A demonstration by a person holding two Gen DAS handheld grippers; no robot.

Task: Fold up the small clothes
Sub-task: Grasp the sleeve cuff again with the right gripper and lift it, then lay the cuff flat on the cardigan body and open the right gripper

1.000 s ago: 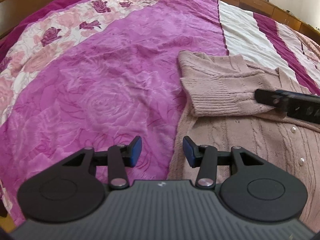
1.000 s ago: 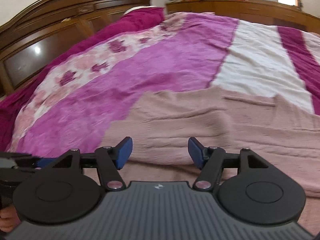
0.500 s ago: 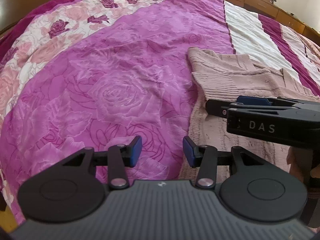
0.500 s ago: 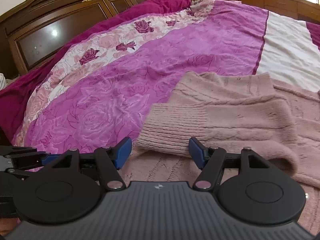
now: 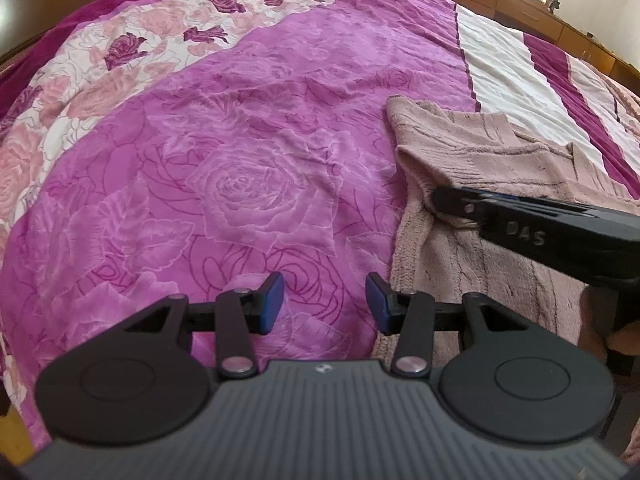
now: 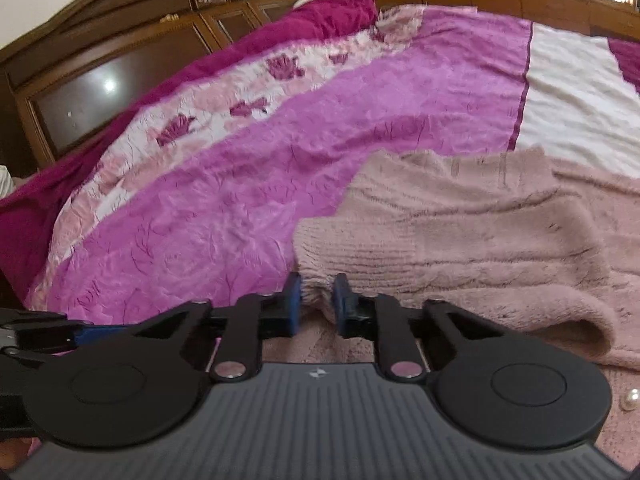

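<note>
- the pink knit cardigan (image 6: pixel 480 240) is lying on the bed, on top of the magenta rose-print bedspread (image 5: pixel 240 160), with one sleeve folded across its front
- right tongs (image 6: pixel 316 300) have just been closing, and the blue pads are now pinching the ribbed cuff (image 6: pixel 332 264) of that sleeve
- left tongs (image 5: pixel 325 304) are partly open with nothing in them, hovering over the bedspread just beside the cardigan's edge
- wooden headboard (image 6: pixel 120 64) at the back

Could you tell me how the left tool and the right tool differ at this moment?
The left tool stands open and empty above the bedspread; the right tool has just closed on the sweater's ribbed cuff. Both have blue pads and point downward at the bed.
</note>
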